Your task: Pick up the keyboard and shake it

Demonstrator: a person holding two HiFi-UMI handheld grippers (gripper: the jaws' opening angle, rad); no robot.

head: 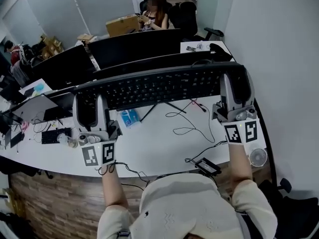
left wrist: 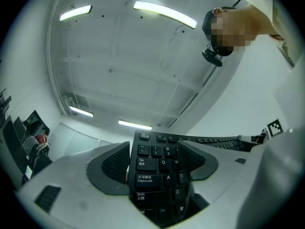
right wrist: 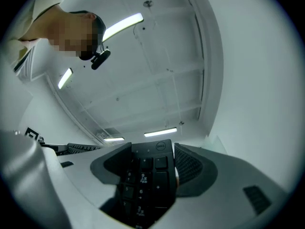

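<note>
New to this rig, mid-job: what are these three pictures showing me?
No robot: a person holds a two-jaw gripper in each hand. One picture looks down from a camera on the person's head; the other two come from cameras on the grippers, looking along their jaws. The left gripper is shut on the Caps Lock end of the black keyboard, the right gripper on its number-pad end, holding it above the white desk. Loose cables lie on the desk; monitors stand behind.

Before you, the white worktop [head: 164, 143] carries a dark monitor [head: 134, 46], loose black cables [head: 187, 121], a blue packet [head: 129, 117] and a small fan [head: 258, 157].
</note>
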